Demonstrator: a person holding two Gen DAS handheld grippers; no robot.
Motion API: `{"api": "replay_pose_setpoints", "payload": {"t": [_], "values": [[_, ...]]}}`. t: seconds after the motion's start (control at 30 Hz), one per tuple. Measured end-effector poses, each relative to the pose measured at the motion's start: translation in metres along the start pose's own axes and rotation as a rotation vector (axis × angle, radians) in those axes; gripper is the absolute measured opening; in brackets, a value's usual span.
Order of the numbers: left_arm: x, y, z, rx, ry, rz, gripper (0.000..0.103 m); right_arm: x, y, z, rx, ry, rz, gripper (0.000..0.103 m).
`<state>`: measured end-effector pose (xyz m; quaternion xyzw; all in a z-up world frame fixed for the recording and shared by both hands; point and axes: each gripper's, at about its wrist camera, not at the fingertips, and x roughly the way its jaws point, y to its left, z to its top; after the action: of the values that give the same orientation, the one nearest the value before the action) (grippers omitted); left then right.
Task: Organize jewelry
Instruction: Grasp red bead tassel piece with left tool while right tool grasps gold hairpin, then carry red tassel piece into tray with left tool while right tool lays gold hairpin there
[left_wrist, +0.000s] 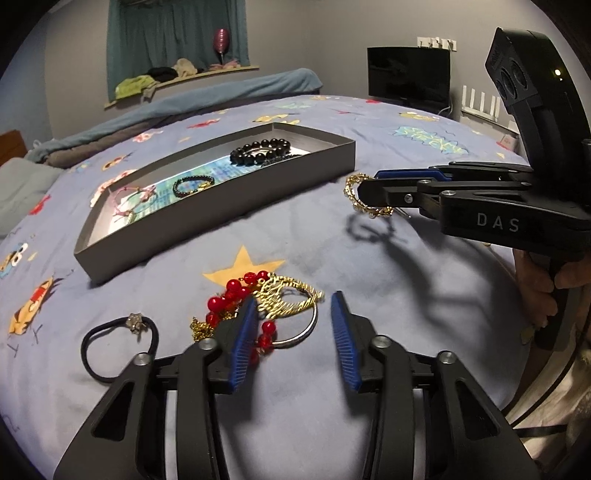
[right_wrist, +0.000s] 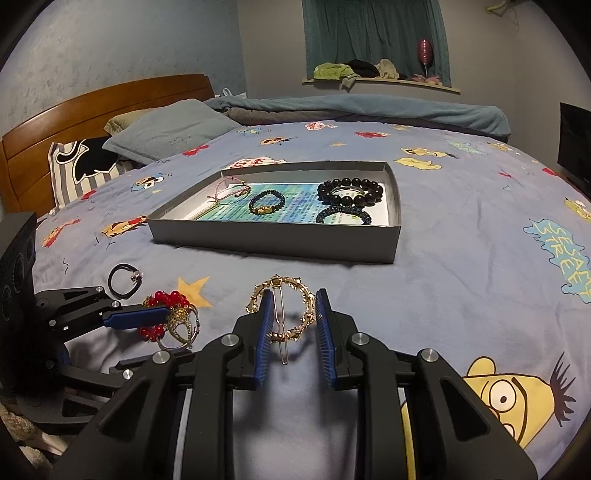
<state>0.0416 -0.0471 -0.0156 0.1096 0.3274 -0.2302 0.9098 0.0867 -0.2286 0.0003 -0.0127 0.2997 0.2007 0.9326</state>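
Observation:
A grey box (left_wrist: 236, 210) (right_wrist: 280, 245) on the bed holds several bracelets, among them a black bead bracelet (left_wrist: 263, 150) (right_wrist: 351, 192). My right gripper (right_wrist: 293, 310) (left_wrist: 365, 192) is shut on a round gold hair clip (right_wrist: 282, 314) (left_wrist: 364, 197) and holds it above the sheet, in front of the box. My left gripper (left_wrist: 293, 321) (right_wrist: 147, 317) is open over a pile with a red bead bracelet (left_wrist: 231, 295) (right_wrist: 162, 299) and a gold ornament (left_wrist: 284, 299) (right_wrist: 181, 319). A black hair tie (left_wrist: 120, 345) (right_wrist: 123, 280) lies left of the pile.
The bed has a blue cartoon-print sheet (right_wrist: 480, 229). Pillows (right_wrist: 166, 129) and a wooden headboard (right_wrist: 92, 110) lie at the far left. A rolled blanket (right_wrist: 351, 107) runs along the far edge. A black screen (left_wrist: 408, 75) stands beyond the bed.

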Motion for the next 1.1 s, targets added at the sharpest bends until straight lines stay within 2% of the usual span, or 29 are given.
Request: {"api": "replay_pose_setpoints", "payload": {"t": [0.1,0.3,0.47,0.87,1.1], "values": [[-0.001,0.002,0.001,-0.006,-0.005,-0.002,0.025,-0.002,0.001,0.000,-0.004,-0.005,0.002,0.023],[-0.003,0.004,0.002,-0.016,-0.011,-0.011,0.010,-0.005,0.001,-0.001,-0.005,-0.012,0.004,0.023],[-0.006,0.005,0.001,-0.010,-0.026,-0.005,0.008,-0.006,0.002,-0.001,-0.006,-0.015,0.003,0.023],[-0.033,0.008,0.006,-0.003,-0.129,-0.004,0.008,-0.009,0.006,0.002,-0.010,-0.029,0.007,0.023],[-0.038,0.017,0.008,-0.027,-0.136,-0.003,0.007,-0.008,0.008,0.002,-0.006,-0.024,0.014,0.023]]}}
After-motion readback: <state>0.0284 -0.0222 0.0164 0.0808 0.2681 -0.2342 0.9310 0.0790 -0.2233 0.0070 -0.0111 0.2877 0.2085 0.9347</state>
